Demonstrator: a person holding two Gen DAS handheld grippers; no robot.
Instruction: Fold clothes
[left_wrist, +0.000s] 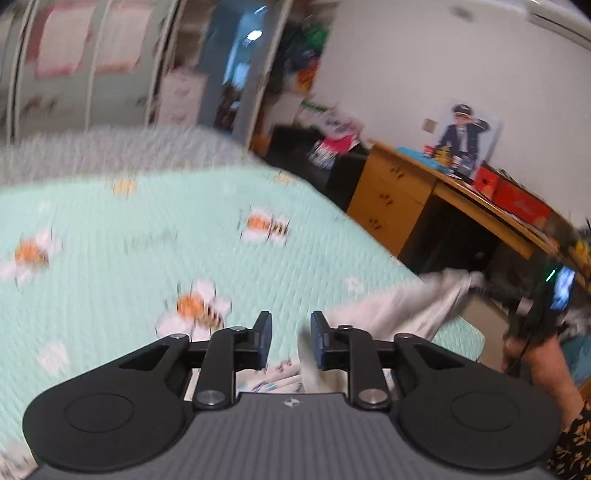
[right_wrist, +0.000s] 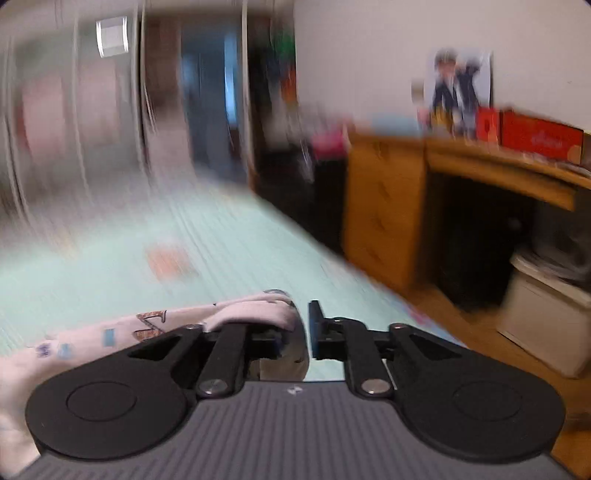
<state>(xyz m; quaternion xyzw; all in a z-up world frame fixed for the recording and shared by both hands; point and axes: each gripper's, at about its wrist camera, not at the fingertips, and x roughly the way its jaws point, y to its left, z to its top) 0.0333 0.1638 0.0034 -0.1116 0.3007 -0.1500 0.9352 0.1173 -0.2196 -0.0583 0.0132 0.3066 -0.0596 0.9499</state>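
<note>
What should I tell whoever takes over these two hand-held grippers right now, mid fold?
Left hand-held gripper: jaws apart, holding nothing, over the mint bedspread.
Right hand-held gripper: shut on the white printed garment, cloth bunched over its left finger.
The garment hangs from the right gripper toward the bed's near edge.
Done: one grip taken. No finished fold shows.
Left: probably take a second edge with the left gripper, spread flat, fold. The views are blurred.
</note>
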